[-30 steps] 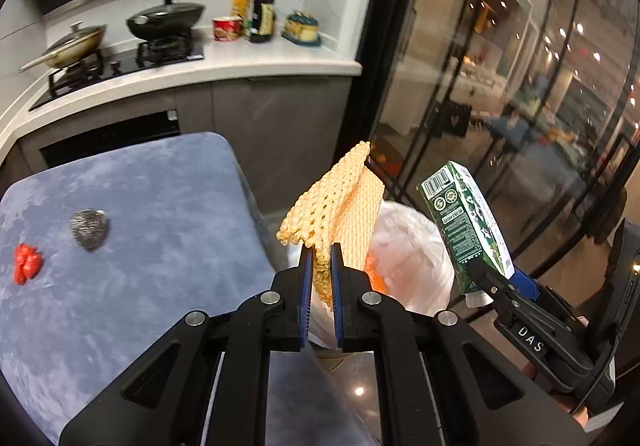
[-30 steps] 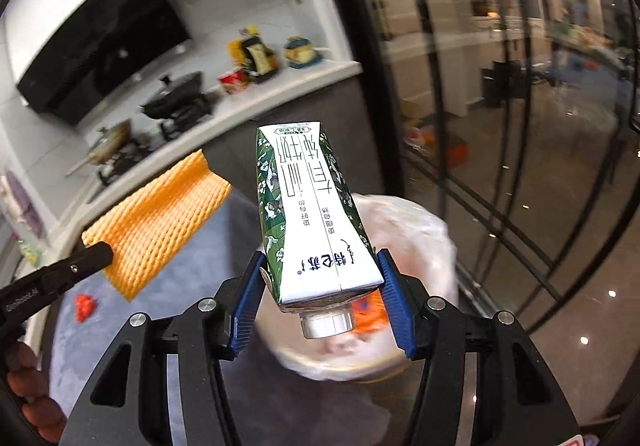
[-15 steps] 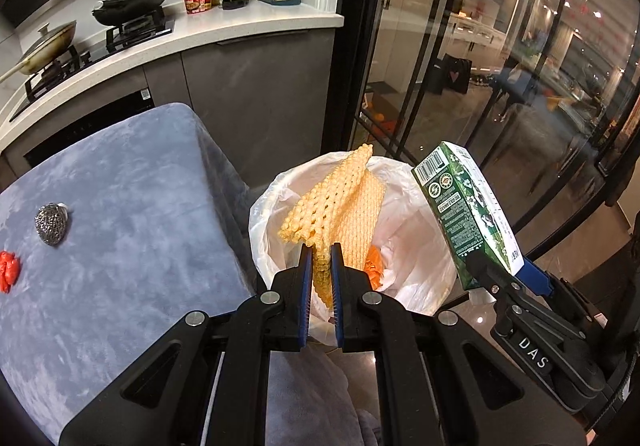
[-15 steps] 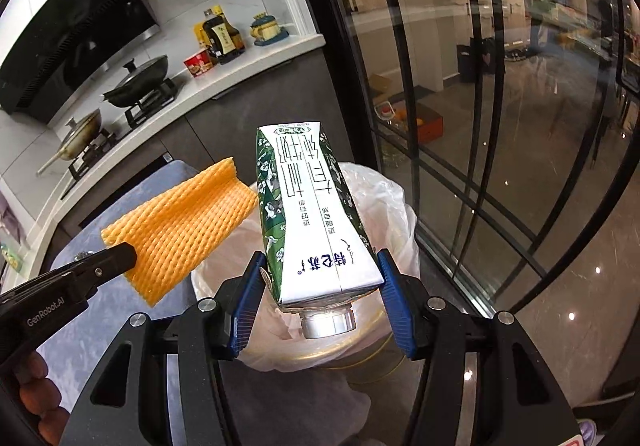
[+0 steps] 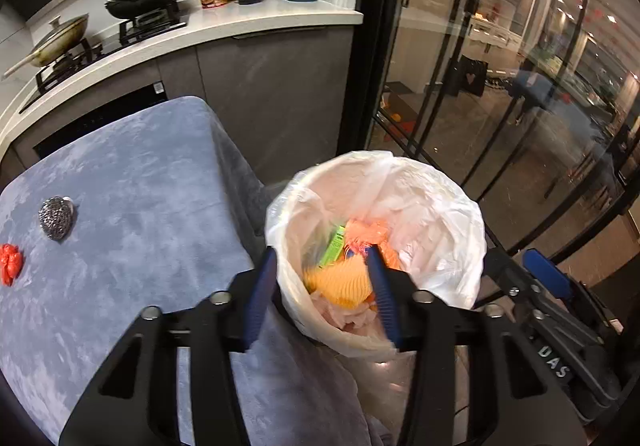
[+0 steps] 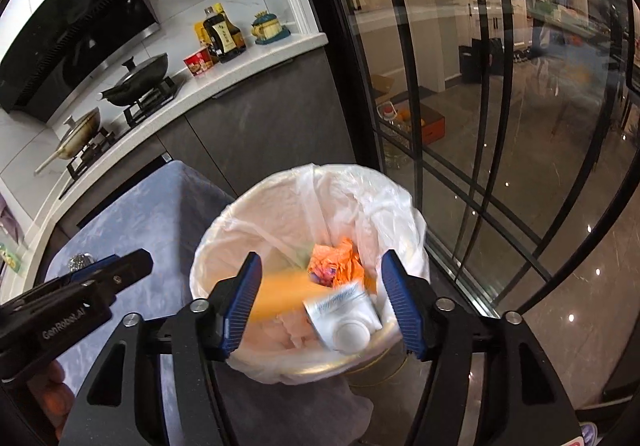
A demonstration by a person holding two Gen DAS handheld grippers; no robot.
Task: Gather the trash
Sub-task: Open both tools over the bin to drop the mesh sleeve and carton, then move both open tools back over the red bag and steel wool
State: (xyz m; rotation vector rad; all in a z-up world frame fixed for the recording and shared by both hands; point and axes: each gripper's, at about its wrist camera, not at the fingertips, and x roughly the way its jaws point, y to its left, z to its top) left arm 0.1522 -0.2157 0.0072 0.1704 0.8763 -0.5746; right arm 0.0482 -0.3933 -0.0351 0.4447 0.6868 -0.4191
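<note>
A trash bin lined with a white bag (image 5: 436,206) (image 6: 360,198) stands beside the grey-blue table (image 5: 140,214). My left gripper (image 5: 324,294) is open and empty over the bin's near rim. My right gripper (image 6: 324,302) is open and empty above the bin. The orange foam net (image 5: 340,282) (image 6: 280,292) lies inside the bin. The green milk carton (image 6: 344,318) is blurred, cap toward me, dropping into the bin. Orange wrappers (image 6: 336,266) lie deeper inside. On the table lie a red scrap (image 5: 10,264) and a steel scourer (image 5: 56,216).
A kitchen counter (image 5: 240,26) with pans, bottles and a red cup runs behind the table. Glass doors with black frames (image 5: 480,86) stand right of the bin. The right gripper's body (image 5: 560,326) shows at the left view's lower right.
Both grippers opened. The foam net left the left gripper and the milk carton left the right one; both fell into the bin. The grippers moved closer over the bin.
</note>
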